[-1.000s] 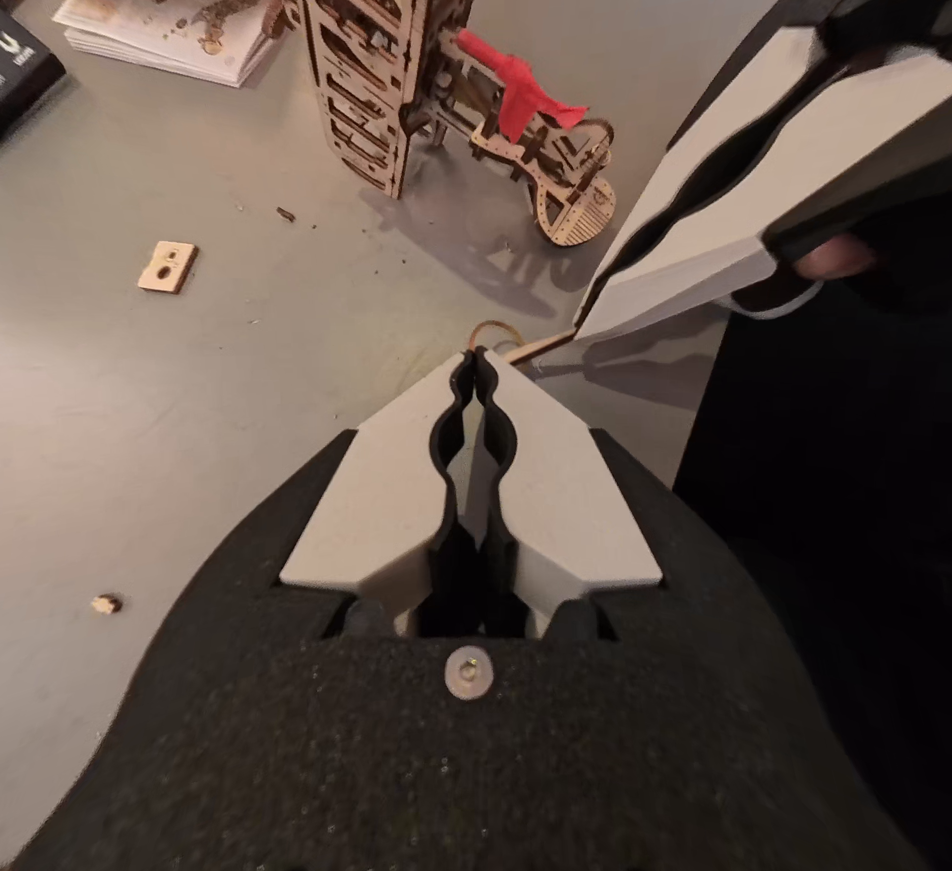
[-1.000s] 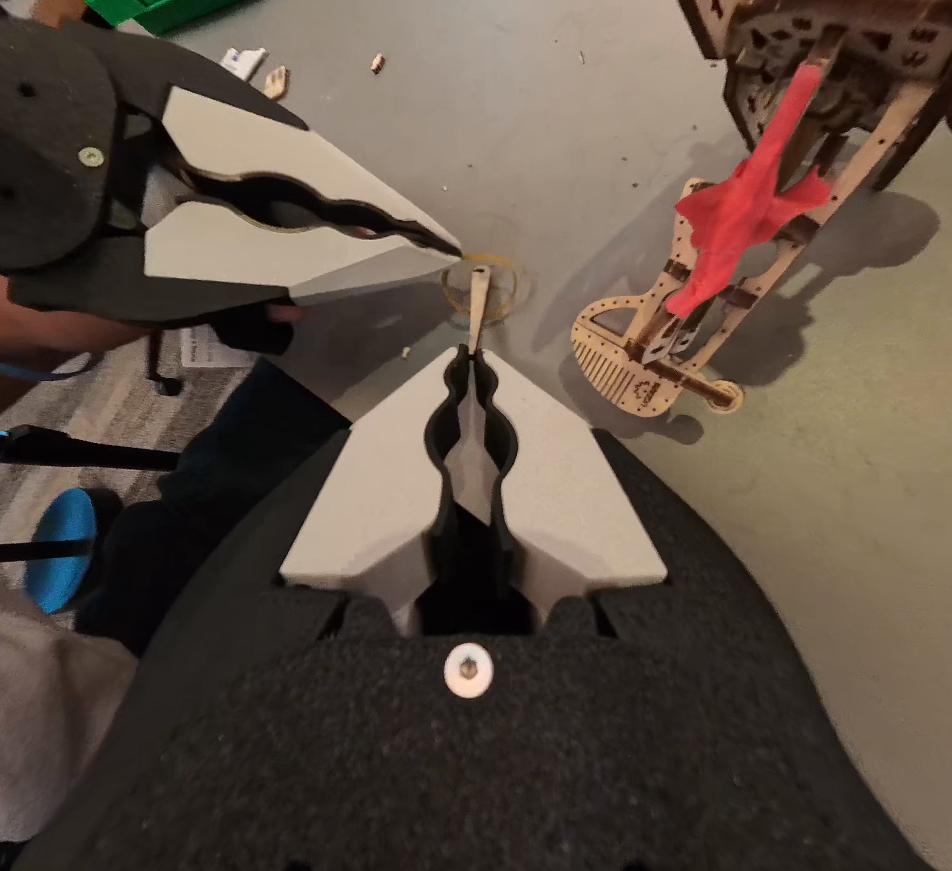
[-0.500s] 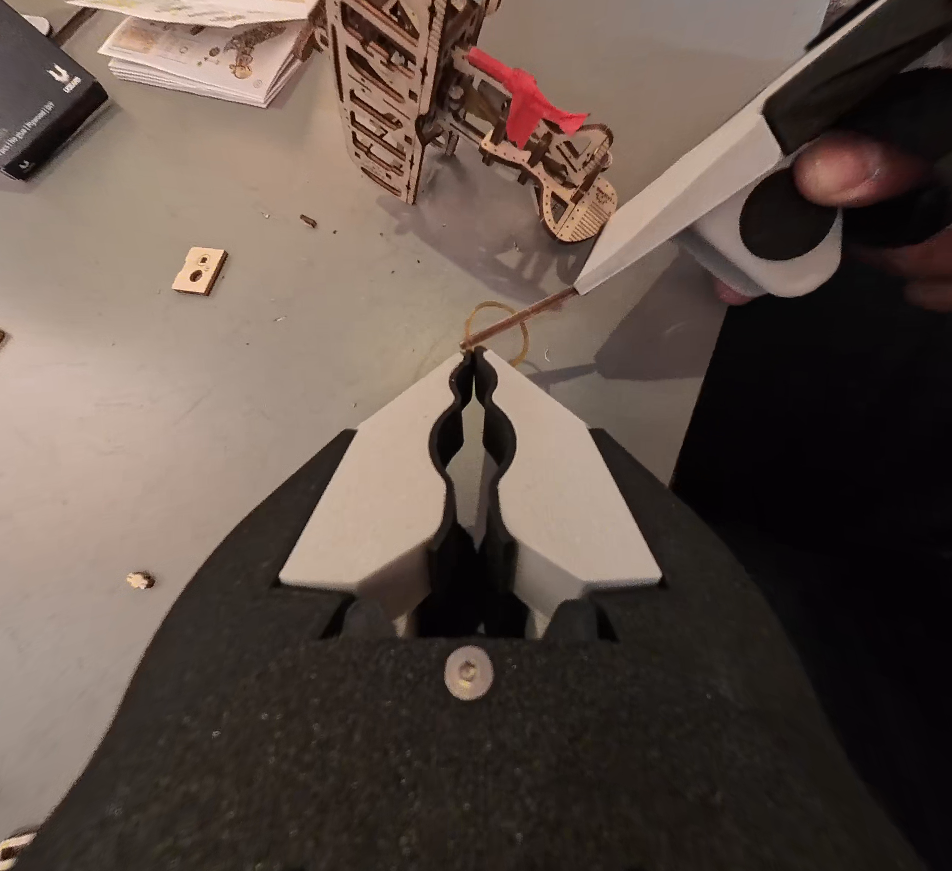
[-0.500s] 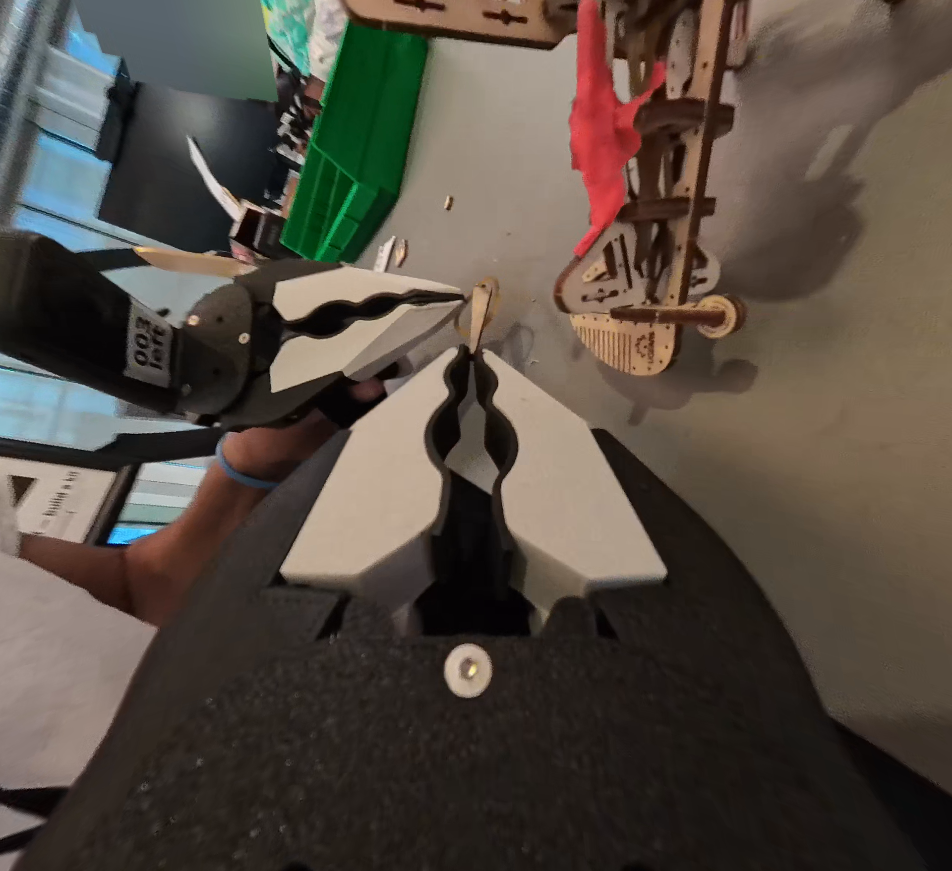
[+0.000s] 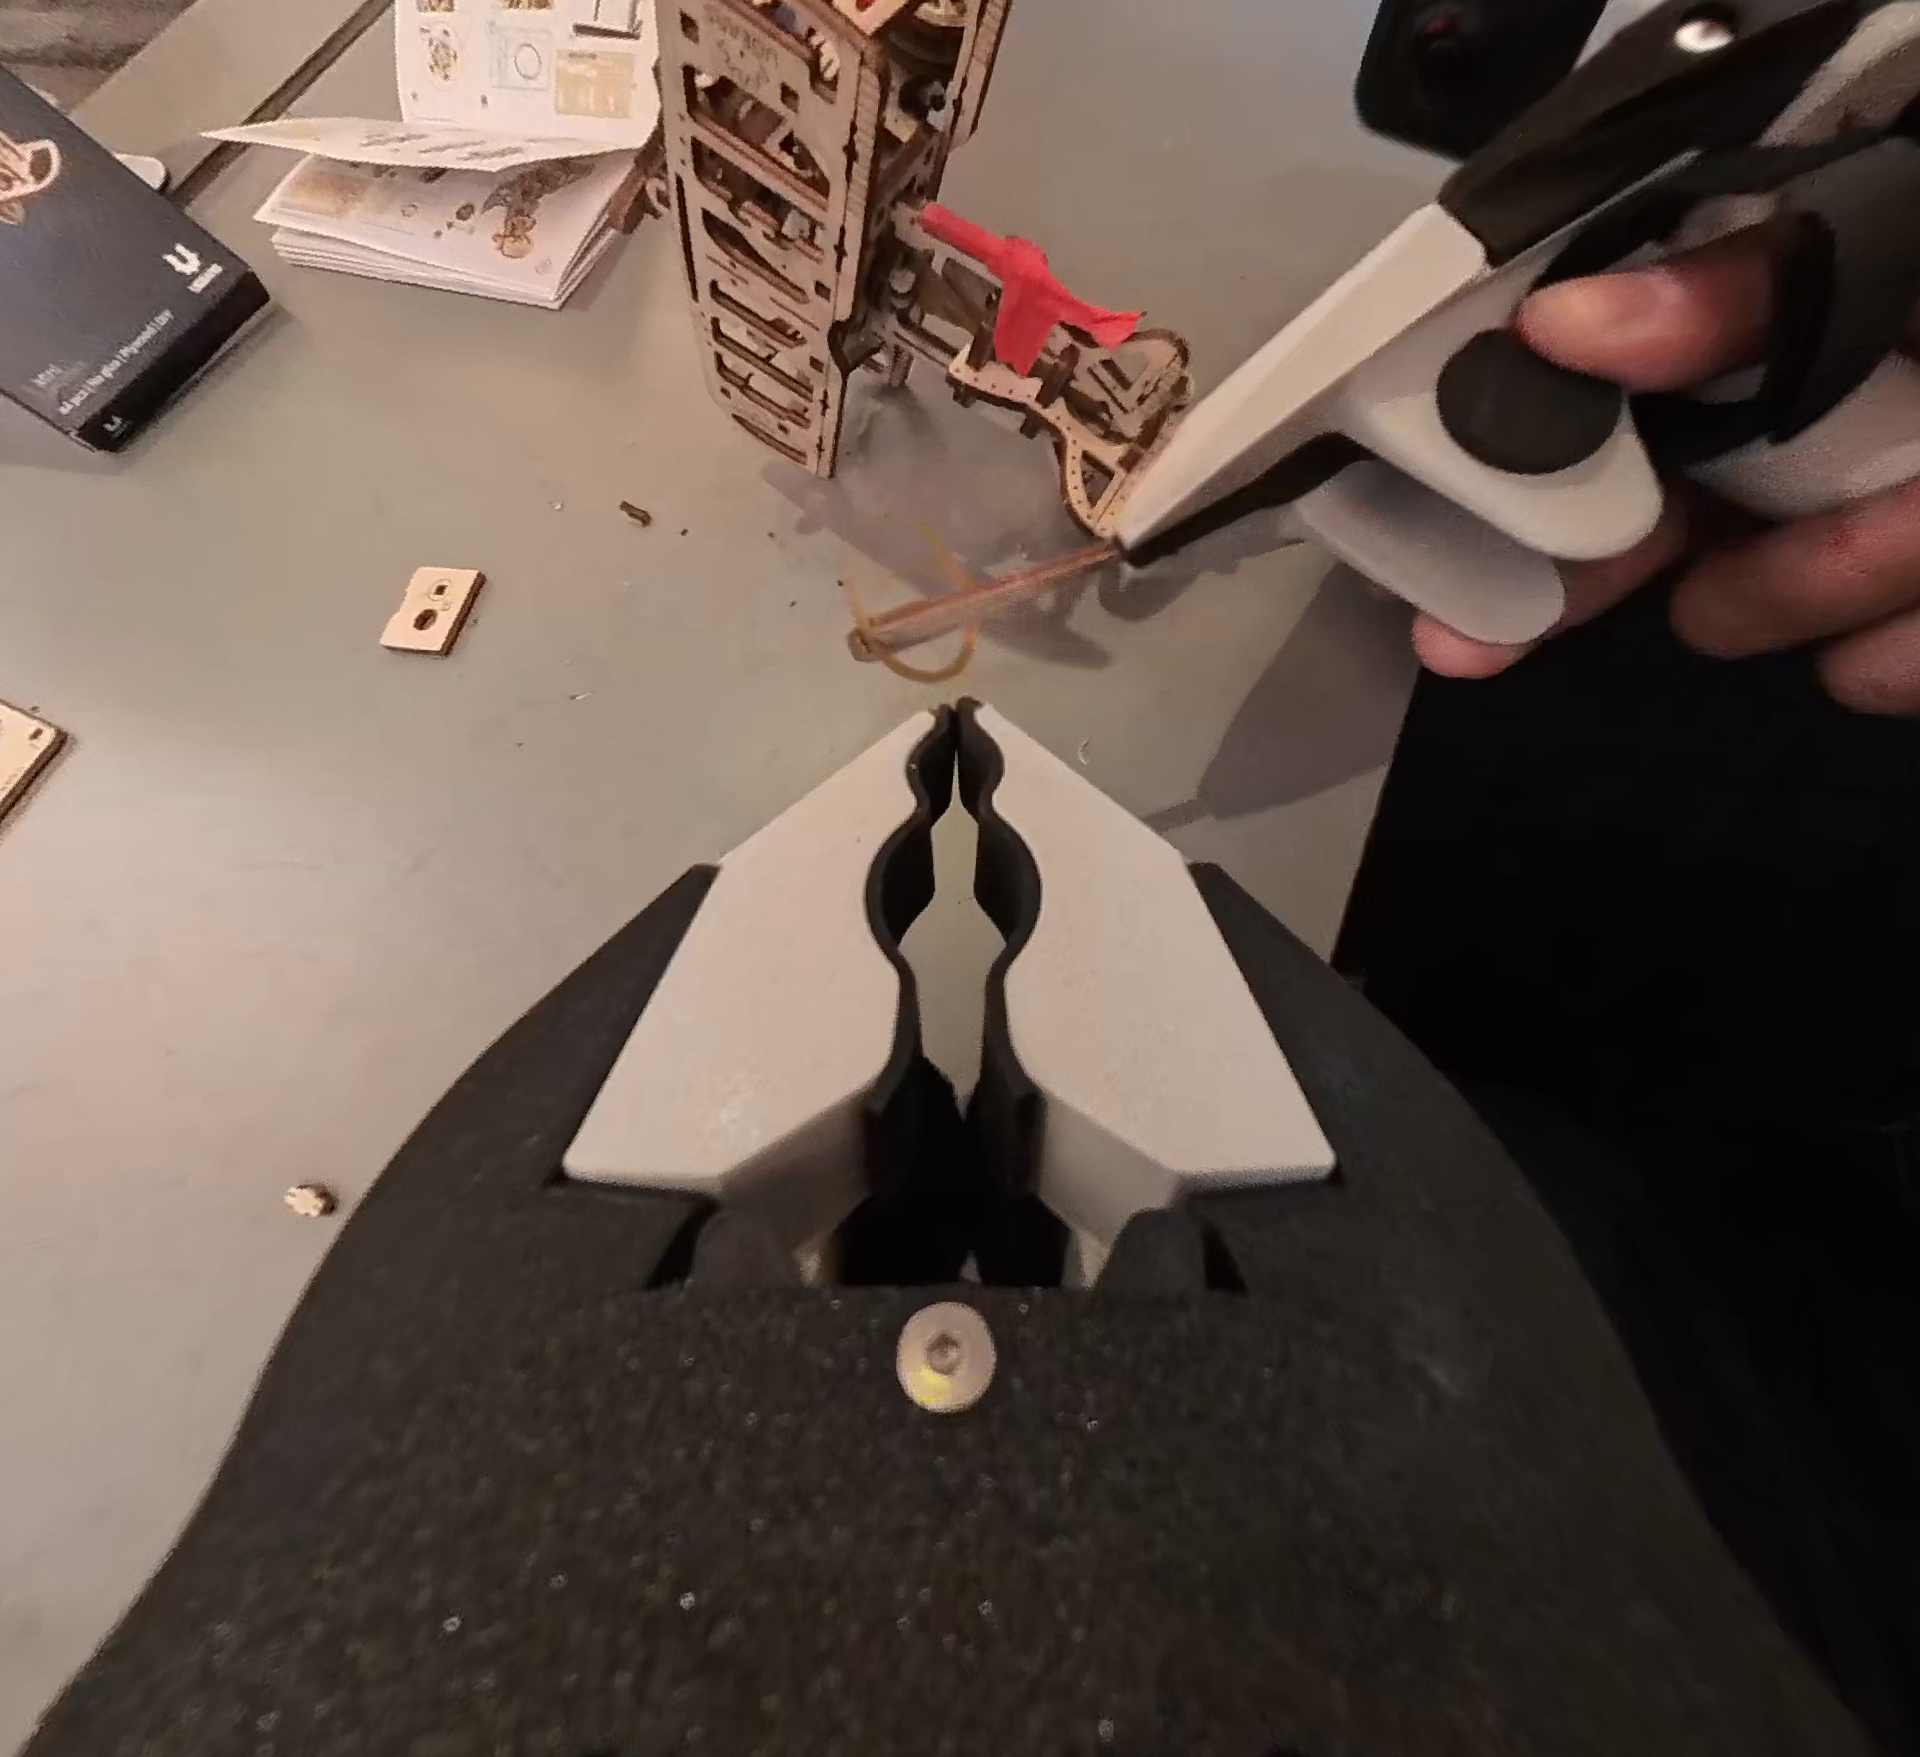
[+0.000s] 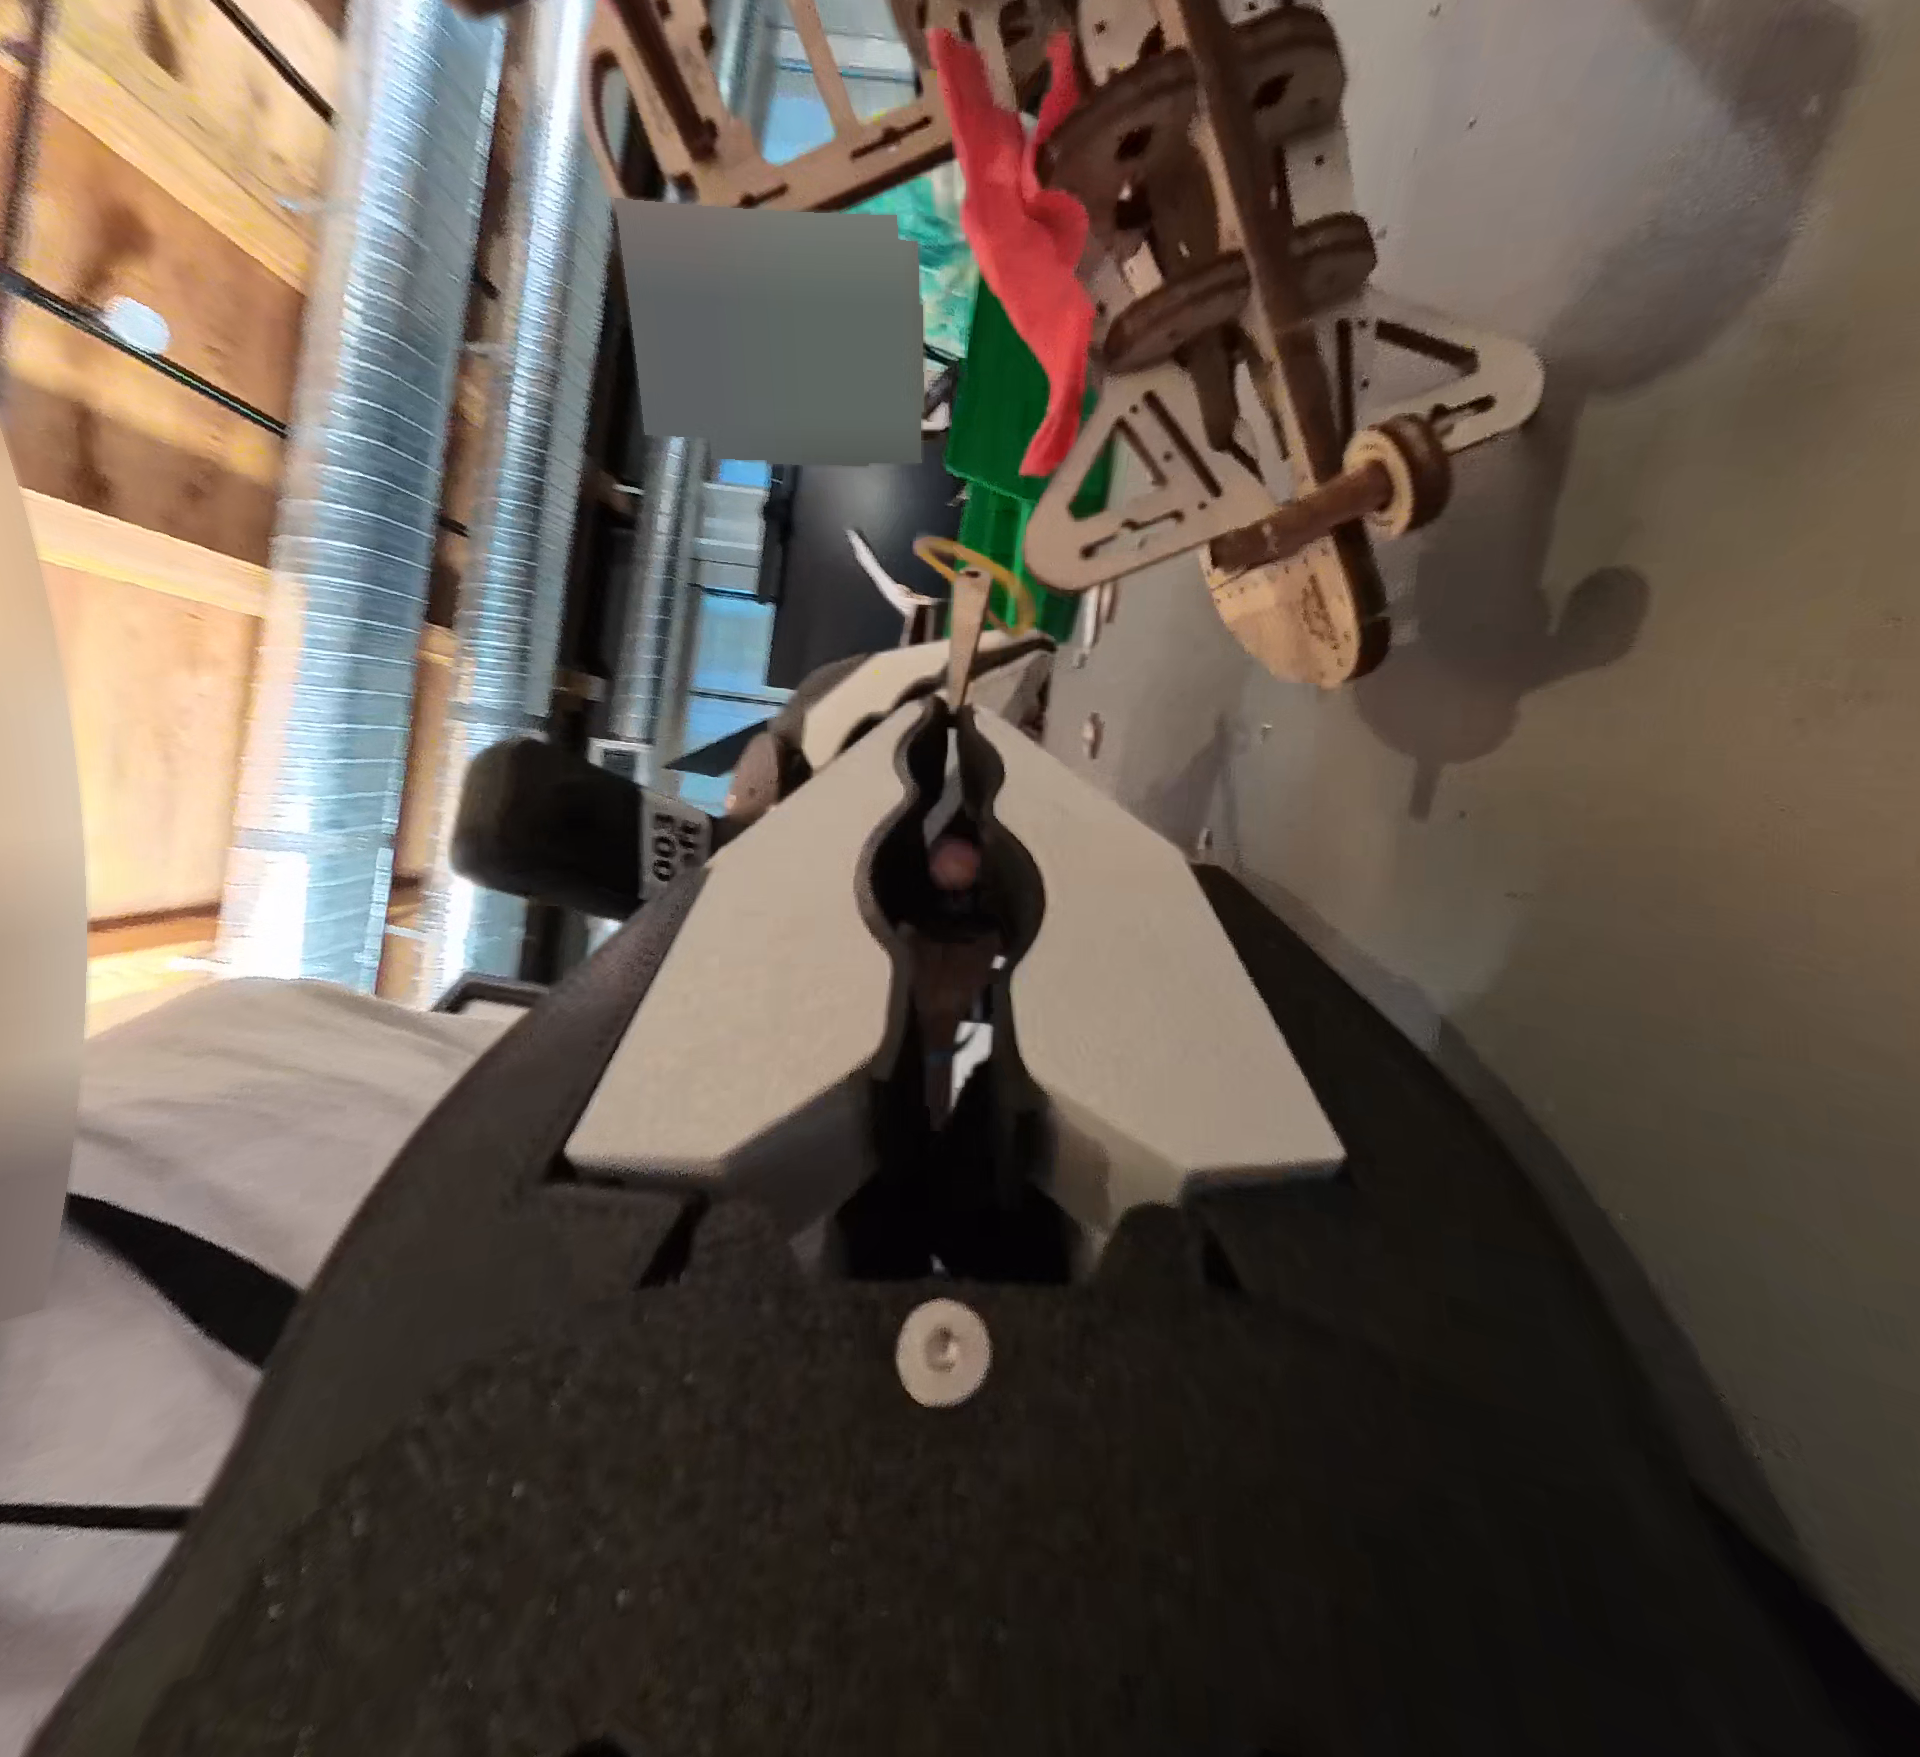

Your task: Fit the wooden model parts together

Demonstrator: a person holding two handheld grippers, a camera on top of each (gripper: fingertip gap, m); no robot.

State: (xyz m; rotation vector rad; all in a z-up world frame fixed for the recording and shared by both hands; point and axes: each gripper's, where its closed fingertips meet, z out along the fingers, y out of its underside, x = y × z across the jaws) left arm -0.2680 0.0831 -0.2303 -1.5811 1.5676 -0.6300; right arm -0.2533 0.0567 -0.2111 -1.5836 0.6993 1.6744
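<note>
Two grippers: right gripper (image 5: 1127,552) clamping thin wooden stick (image 5: 977,601) with yellow rubber band (image 5: 914,637), left gripper (image 5: 956,715) closed empty, now withdrawn from stick's tip.

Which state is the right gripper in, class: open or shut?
Shut: the right gripper pinches a thin wooden stick, with a rubber band looped at its far end.
</note>
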